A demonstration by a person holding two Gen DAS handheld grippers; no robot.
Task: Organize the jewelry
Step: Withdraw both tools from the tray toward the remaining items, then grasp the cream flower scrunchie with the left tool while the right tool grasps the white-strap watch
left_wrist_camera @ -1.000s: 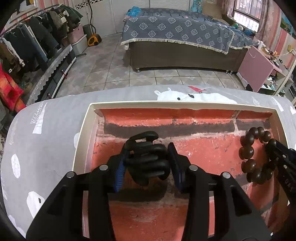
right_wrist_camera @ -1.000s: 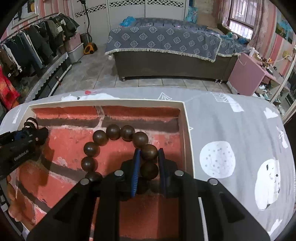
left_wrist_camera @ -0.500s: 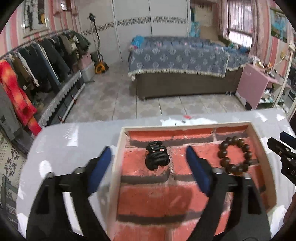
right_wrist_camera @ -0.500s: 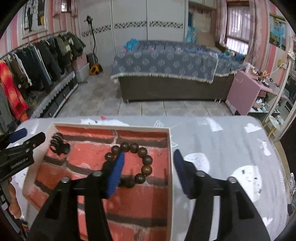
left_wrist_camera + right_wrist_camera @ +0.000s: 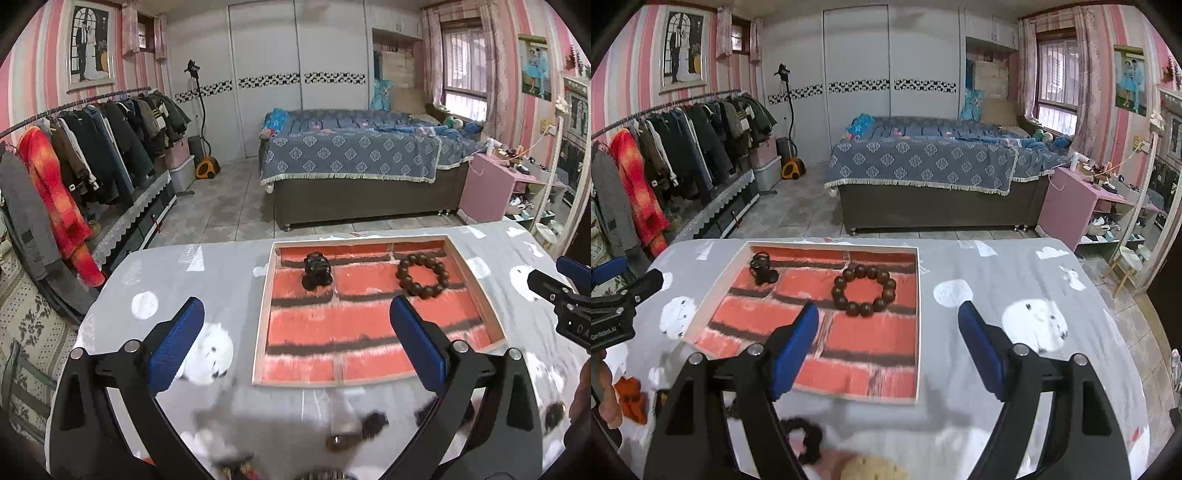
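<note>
My left gripper (image 5: 295,339) and right gripper (image 5: 888,347) have just been opening and hang empty; remaining pieces lie below them on the table's near edge, the black scrunchie (image 5: 805,437) nearest my right.

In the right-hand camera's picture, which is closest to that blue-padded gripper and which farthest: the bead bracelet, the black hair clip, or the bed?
From the right gripper, whose jaws have just been opening with nothing between them:
1. Bead bracelet, in the tray, just ahead of the fingertips.
2. Black hair clip, in the tray's far left corner.
3. Bed, across the floor beyond the table.
</note>
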